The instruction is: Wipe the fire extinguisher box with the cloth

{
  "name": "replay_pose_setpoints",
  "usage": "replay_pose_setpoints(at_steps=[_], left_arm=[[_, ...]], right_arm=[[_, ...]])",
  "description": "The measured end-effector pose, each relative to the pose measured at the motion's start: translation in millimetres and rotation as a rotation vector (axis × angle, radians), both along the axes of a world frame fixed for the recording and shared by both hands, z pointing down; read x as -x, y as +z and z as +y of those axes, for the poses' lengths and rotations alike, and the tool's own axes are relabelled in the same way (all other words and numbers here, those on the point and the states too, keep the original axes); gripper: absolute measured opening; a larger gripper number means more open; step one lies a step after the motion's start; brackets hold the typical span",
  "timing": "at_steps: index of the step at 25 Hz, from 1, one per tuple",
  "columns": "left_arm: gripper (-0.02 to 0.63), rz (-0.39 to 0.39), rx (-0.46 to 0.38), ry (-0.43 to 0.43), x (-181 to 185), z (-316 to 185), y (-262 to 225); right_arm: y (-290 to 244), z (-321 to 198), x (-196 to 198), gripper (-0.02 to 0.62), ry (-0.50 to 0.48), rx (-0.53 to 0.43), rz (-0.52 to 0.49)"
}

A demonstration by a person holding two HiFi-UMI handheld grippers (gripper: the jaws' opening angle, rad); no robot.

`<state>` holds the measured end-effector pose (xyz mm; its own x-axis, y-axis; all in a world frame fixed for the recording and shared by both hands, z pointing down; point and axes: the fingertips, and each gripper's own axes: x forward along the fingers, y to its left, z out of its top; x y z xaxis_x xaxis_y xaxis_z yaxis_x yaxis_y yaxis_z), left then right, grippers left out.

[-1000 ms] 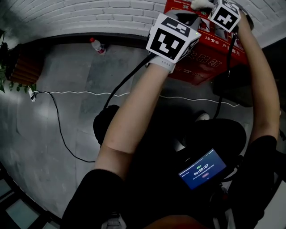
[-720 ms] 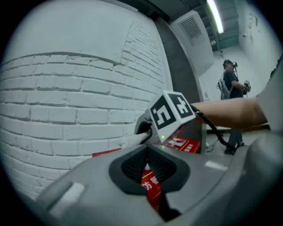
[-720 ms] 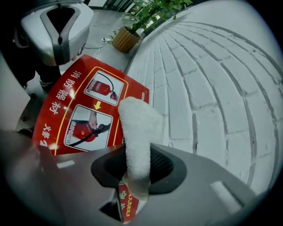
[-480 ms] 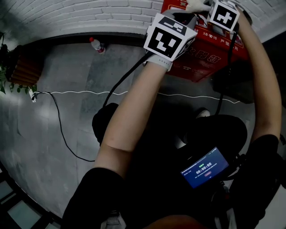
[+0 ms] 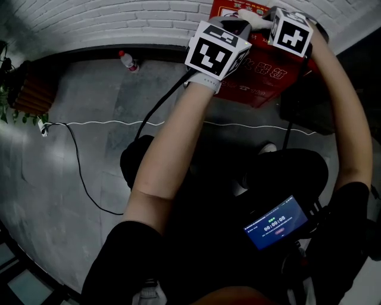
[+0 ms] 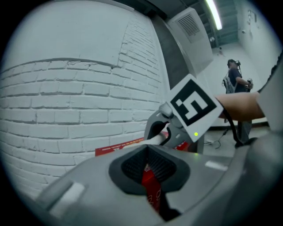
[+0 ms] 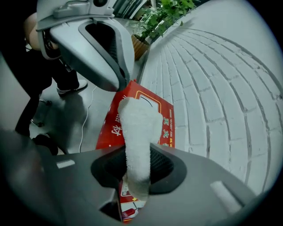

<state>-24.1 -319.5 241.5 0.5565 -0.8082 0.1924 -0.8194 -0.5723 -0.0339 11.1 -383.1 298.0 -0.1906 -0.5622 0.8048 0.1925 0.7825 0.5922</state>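
The red fire extinguisher box [image 5: 262, 77] stands against the white brick wall [image 5: 119, 18] at the top right of the head view. My right gripper [image 7: 137, 164] is shut on a white cloth [image 7: 138, 128], which sticks out over the box's top [image 7: 152, 110]. In the head view the cloth [image 5: 253, 16] lies on the box's upper edge, just left of the right gripper's marker cube [image 5: 292, 33]. My left gripper [image 6: 148, 152] is shut with nothing in it and hovers close beside the right one, over the box's left part [image 6: 118, 148].
A plastic bottle [image 5: 128, 60] lies on the grey floor by the wall. A white cord [image 5: 119, 124] and a black cable [image 5: 80, 173] run across the floor. A potted plant [image 7: 166, 15] stands along the wall. A person [image 6: 235, 81] stands far off.
Both grippers have shifted a little left and toward the wall, and the cloth has slid leftward along the top of the box.
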Motion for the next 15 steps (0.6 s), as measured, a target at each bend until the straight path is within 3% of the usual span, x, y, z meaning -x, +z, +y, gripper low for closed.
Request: replay_pose_setpoints(at_steps=[10,15], left_arm=[[0.002,0.008,-0.014,-0.005,-15.8,28.0,-19.5],[0.002,0.018,-0.027,-0.009,-31.7,35.3,-14.0]], right_arm=[[-8.0,67.2,-6.8,0.114,-0.031,0.119,-0.037],[-6.0,76.8,-17.9,0.115,-0.042,0.087,-0.088]])
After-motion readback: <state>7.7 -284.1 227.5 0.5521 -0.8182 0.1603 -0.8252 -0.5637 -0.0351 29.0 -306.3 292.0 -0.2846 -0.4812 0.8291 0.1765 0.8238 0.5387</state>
